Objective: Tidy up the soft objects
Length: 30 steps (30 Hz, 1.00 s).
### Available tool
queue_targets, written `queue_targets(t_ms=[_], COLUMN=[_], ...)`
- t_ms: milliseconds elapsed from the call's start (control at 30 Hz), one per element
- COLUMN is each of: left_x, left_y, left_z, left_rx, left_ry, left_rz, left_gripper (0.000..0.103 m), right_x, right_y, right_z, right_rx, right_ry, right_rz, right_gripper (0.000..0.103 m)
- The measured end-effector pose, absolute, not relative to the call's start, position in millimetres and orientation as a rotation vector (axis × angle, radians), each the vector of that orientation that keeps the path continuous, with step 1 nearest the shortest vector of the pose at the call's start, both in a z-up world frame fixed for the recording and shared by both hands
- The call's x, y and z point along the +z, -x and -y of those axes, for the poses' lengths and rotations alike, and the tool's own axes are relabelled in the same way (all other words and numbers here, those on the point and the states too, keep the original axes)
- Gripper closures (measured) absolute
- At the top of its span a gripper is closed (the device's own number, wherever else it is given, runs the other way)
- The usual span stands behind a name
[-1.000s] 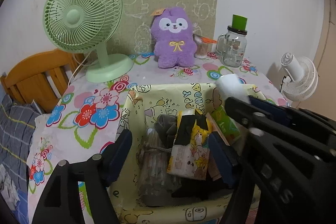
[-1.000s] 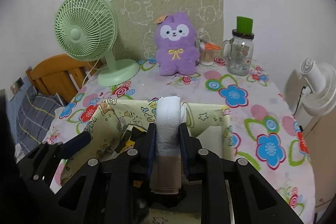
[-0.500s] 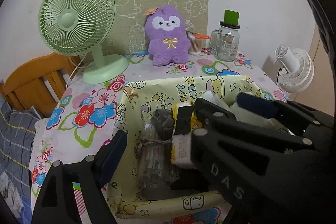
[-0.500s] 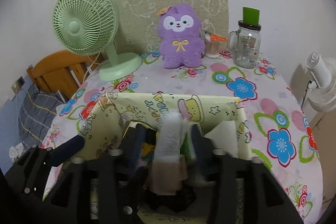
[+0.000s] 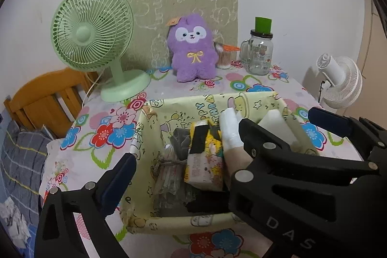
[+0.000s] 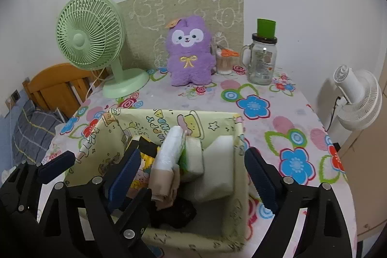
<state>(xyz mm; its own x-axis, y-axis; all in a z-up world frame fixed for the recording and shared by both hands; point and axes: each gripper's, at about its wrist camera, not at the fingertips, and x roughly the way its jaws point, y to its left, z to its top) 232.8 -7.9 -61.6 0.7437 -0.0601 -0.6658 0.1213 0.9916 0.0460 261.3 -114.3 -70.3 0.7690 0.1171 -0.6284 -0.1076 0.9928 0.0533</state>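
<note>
Basket [image 6: 167, 120], yellow cartoon-print fabric, sits on the flower-pattern tablecloth [image 6: 254, 104] w/ both grippers over its near side. Right gripper [image 6: 192, 169] is spread wide, nothing between its blue pads; one finger is down inside the basket by the yellow pack, the other is outside the basket's right wall. White plastic-wrapped roll [image 6: 169, 148] w/ a beige lower end stands tilted in the basket, free of the pads, leaning against a green-and-white pack [image 6: 192, 156] and, beyond that, a white foam block [image 6: 217, 168]. Left of the roll: yellow cartoon tissue pack [image 5: 204, 156], a grey soft item [image 5: 180, 140], a clear wrapped bundle [image 5: 167, 171]. Dark item [image 6: 176, 212] on the basket floor, kind can't be told.

Left gripper [image 5: 217, 161] also spread apart, holding nothing: left pad just outside the basket's left wall, right pad far off over the right rim; the right gripper's black body crosses in front of it in the left wrist view.

At the back of the table: green desk fan [image 6: 90, 39], purple plush [image 6: 188, 52] against a drawn-on board [image 6: 193, 6], glass jar w/ green lid [image 6: 262, 57], small cup w/ orange scissors [image 6: 225, 62]. White fan [image 6: 358, 100] off the table's right edge, wooden chair [image 6: 58, 86] at left.
</note>
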Motion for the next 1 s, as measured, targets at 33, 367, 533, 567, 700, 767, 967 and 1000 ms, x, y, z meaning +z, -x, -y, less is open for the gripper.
queue_targets(t_ms=[33, 367, 533, 567, 700, 767, 967, 1000], left_x=[-60.9, -56.4, -51.4, -49.8, -43.2, -38.9, -27.1, -24.6], left_y=[-231.6, -211.1, -197.5, -194.5, -182.8, -175.6, -153.0, -147.5], left_z=[8.7, 11.0, 9.9, 9.0, 4.9, 3.4, 2.0, 1.1], left_rx=[-0.098, -0.091, -0.083, -0.078, -0.063, -0.057, -0.053, -0.051], left_ry=[-0.087, -0.065, -0.059, -0.054, -0.038, -0.039, -0.054, -0.053], left_rz=[-0.725, -0.727, -0.719, -0.715, -0.701, -0.69, -0.656, -0.648], left_gripper=[0.002, 0.001, 0.001, 0.001, 0.001, 0.001, 0.001, 0.001], right_x=[-68.6, -58.3, -55.3, -53.9, -47.4, -43.8, -34.9, -32.8], right_y=[-257.9, -228.5, -211.0, -206.7, -188.8, -179.6, -156.9, -152.0], right_z=[116.6, 133.9, 143.2, 145.0, 149.6, 151.5, 160.1, 161.2], right_rx=[0.119, 0.088, 0.077, 0.074, 0.07, 0.059, 0.046, 0.044], right_ry=[-0.019, -0.036, -0.051, -0.053, -0.046, -0.037, -0.041, -0.039], right_rz=[-0.679, -0.653, -0.642, -0.639, -0.623, -0.611, -0.584, -0.578], right_gripper=[0.012, 0.008, 0.008, 0.008, 0.008, 0.008, 0.008, 0.008])
